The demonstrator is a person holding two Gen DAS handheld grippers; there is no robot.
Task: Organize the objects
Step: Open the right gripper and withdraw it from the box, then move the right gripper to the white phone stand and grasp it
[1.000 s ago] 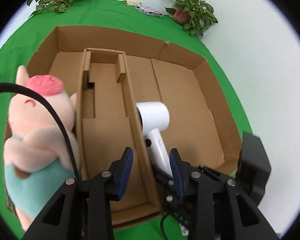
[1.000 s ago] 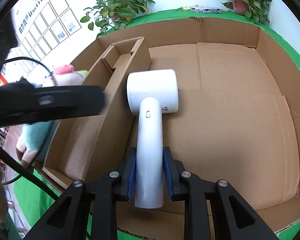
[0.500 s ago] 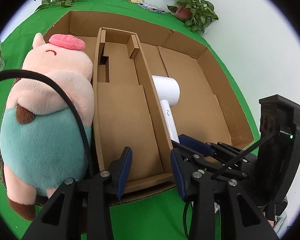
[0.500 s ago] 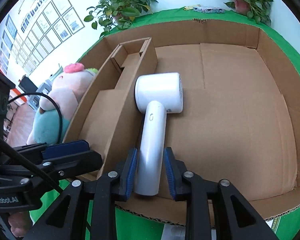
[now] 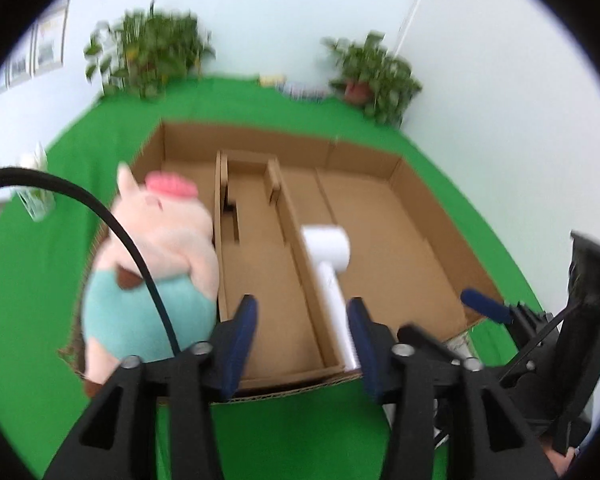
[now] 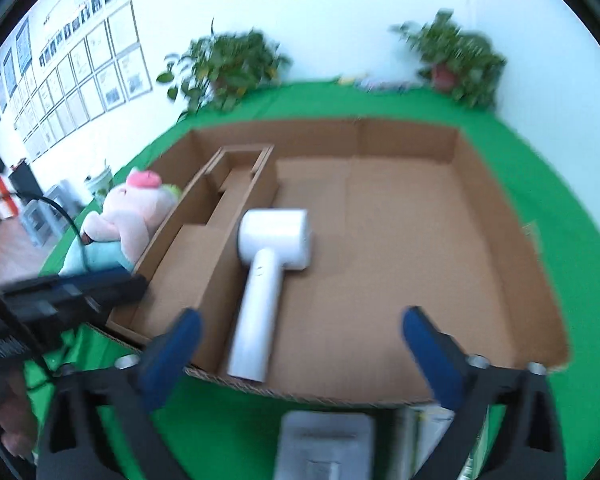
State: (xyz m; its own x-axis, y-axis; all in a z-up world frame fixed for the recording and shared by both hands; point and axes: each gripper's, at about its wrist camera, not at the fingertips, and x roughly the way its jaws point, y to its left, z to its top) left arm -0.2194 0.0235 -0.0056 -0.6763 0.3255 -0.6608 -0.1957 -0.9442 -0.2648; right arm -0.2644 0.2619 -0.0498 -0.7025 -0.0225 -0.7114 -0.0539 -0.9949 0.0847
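Observation:
A white hair dryer (image 6: 270, 276) lies flat in the wide right compartment of a shallow cardboard box (image 6: 412, 216), handle toward me; it also shows in the left wrist view (image 5: 330, 264). My right gripper (image 6: 300, 344) is open wide and empty, pulled back over the box's near edge. My left gripper (image 5: 302, 340) is open and empty near the box's front edge (image 5: 284, 390). A pink plush pig (image 5: 156, 264) in teal shorts stands against the box's left wall, also in the right wrist view (image 6: 128, 216).
A narrow cardboard divider insert (image 5: 256, 240) fills the box's left part. A grey flat object (image 6: 324, 440) lies on the green cloth (image 6: 228, 420) just below the right gripper. Potted plants (image 5: 152, 56) stand at the table's far edge.
My right gripper has let go of the hair dryer, opened wide and drawn back. Both grippers have pulled back and up from the box; the dryer stays lying in it.

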